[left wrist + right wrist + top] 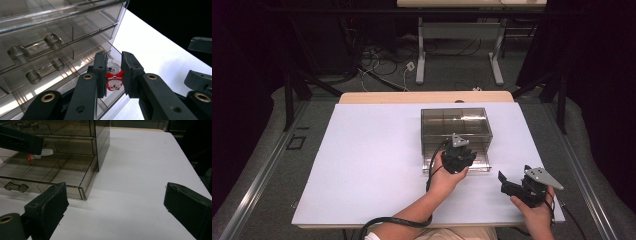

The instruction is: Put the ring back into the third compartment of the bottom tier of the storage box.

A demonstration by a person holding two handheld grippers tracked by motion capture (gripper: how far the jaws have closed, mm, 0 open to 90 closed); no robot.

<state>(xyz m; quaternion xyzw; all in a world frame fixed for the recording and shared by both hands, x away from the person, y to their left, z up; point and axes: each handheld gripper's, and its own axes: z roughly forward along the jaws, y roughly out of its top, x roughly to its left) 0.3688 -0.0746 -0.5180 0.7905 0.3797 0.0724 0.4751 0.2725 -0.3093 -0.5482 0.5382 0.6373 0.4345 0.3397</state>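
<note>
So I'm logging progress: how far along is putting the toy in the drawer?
Done: the bottom drawer is pulled open. In hand: the left hand-held gripper holds the Santa toy over it. Left: release it and shut the drawer. The right hand-held gripper waits open.

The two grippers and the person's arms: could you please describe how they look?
Both grippers, left and right, are black, with blocky flat-faced jaws on linkage arms with brass-coloured pivot rings. Each carries a grey three-cornered plate on top. A thick black cable trails from the left one. The forearms are bare; a white sleeve edge shows.
</note>
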